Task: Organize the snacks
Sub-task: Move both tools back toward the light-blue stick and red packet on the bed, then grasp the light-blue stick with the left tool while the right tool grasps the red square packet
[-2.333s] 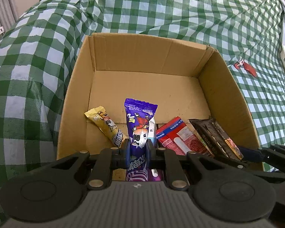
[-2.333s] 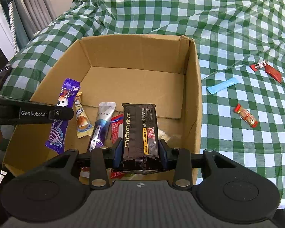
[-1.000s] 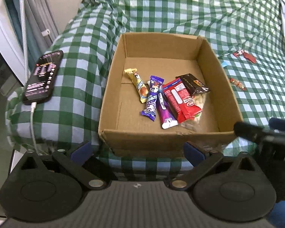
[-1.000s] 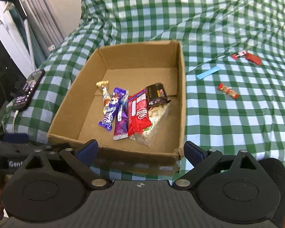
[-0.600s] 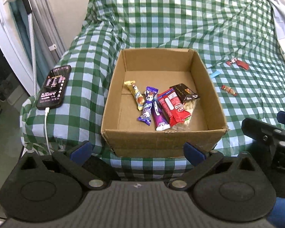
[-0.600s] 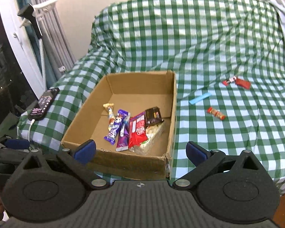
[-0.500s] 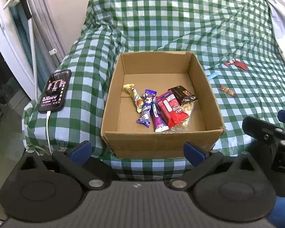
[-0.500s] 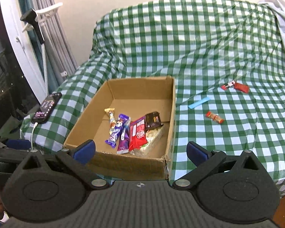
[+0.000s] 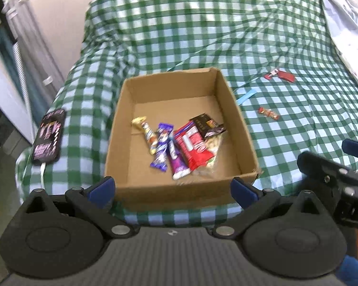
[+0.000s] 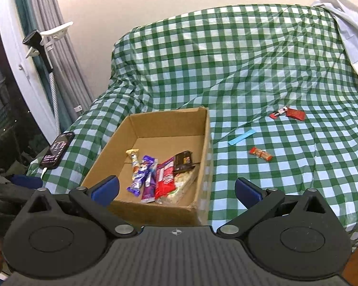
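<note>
Where curtains [image 10: 59, 71] hang, a checked cloth [image 10: 250, 71] bears the box [image 10: 202, 147].

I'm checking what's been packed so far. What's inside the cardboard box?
The cardboard box holds a yellow bar, two purple packets, a red packet and a dark packet lying over a clear bag. The bag's contents are mostly covered.

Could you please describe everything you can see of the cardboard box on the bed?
The box is plain brown corrugated cardboard, rectangular, open-topped with no flaps showing, sitting upright on the green checked cloth. Its near right corner looks slightly crumpled. Inside, toward the near right, several snack packets lie on its floor; the far part is bare. Nothing grips it.
</note>
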Motion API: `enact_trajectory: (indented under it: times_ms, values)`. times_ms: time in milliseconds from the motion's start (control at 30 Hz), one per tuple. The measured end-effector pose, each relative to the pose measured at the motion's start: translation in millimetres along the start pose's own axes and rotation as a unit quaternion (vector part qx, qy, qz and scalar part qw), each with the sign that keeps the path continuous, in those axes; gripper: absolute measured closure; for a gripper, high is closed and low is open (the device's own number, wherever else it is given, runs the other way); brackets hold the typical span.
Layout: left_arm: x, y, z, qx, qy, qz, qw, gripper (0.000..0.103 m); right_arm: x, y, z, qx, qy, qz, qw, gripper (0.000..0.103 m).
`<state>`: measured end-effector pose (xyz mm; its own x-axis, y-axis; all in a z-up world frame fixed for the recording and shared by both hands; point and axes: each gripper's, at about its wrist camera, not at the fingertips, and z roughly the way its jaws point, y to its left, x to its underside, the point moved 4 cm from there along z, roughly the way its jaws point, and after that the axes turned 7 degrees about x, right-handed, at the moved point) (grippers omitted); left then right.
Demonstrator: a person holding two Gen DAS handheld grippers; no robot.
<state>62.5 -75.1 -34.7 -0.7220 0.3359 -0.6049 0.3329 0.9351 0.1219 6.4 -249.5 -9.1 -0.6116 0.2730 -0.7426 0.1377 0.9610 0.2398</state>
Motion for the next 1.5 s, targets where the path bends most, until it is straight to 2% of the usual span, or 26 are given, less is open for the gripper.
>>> enact_trajectory:
  times_ms: [333, 467, 667, 833, 967, 1133, 1300, 1500]
  values:
    - [-82.7, -65.9, 62.3, 0.054, 0.017, 0.053, 0.9970, 0.000, -22.3, -81.3, 32.8, 0.053, 0.000, 0.044, 0.998, 0.001]
    - [-119.5, -98.4, 102.0, 0.071, 0.023, 0.081, 0.9939, 0.000, -38.6, -123.6, 54.6, 0.087, -0.011, 0.043, 0.995, 0.001]
    - [-172.1, -143.5, 183.2, 0.089, 0.060, 0.113, 0.9878, 0.000, -66.0, -192.6, 106.8, 0.132, -0.017, 0.045, 0.990, 0.001]
    - [-203.8, -178.2, 268.4, 0.111, 0.098, 0.127, 0.9808, 0.000, -85.8, -245.0, 174.2, 0.148, -0.014, 0.031, 0.988, 0.001]
    - [-221.6, -196.7, 341.2, 0.106, 0.130, 0.130, 0.9773, 0.000, -96.4, -282.7, 243.3, 0.157, 0.002, 0.004, 0.988, 0.001]
    - [-231.5, -197.8, 413.1, 0.087, 0.158, 0.134, 0.9744, 0.000, -109.8, -323.0, 333.5, 0.164, 0.017, -0.032, 0.986, 0.001]
    - [-232.9, -195.1, 453.8, 0.095, 0.173, 0.134, 0.9712, 0.000, -118.4, -350.6, 412.6, 0.173, 0.039, -0.037, 0.983, 0.001]
    - [-229.8, -192.0, 486.1, 0.108, 0.191, 0.134, 0.9663, 0.000, -128.8, -360.4, 473.6, 0.158, 0.038, -0.069, 0.984, 0.001]
